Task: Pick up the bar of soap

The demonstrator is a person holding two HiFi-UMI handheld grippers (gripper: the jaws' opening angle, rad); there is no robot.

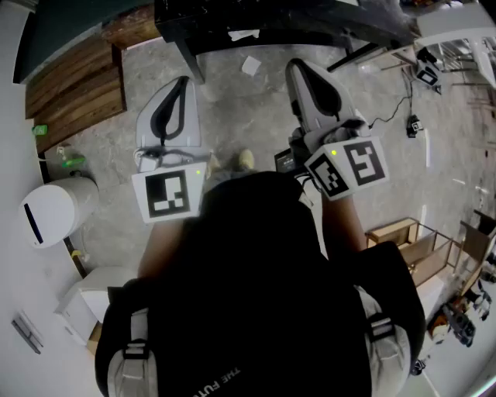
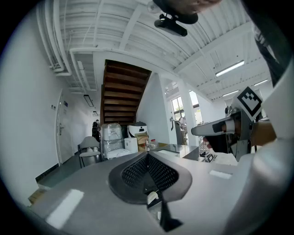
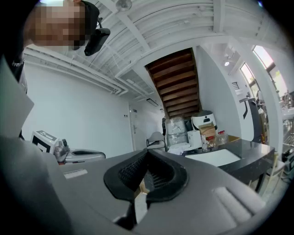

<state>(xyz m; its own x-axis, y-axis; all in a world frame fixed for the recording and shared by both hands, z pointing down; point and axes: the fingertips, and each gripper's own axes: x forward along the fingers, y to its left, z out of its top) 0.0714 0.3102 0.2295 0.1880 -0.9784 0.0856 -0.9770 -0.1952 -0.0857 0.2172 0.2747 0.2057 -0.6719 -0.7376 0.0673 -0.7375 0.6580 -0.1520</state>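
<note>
No bar of soap shows in any view. In the head view the person holds both grippers close in front of the chest, over the floor. My left gripper [image 1: 180, 84] is shut, its jaws meeting along one line with nothing between them [image 2: 147, 156]. My right gripper [image 1: 298, 71] is also shut and empty [image 3: 147, 153]. Each one shows from the side in the other's view: the right gripper [image 2: 220, 128] and the left gripper [image 3: 82, 156]. Both point level across the room, towards the staircase.
A dark table [image 1: 256, 23] stands ahead, with paper scraps on the concrete floor beside it. Wooden stairs [image 1: 77, 85] and a white appliance [image 1: 54, 209] are at the left, a wooden crate [image 1: 403, 233] at the right. A dark counter [image 3: 229, 158] carries boxes and jars.
</note>
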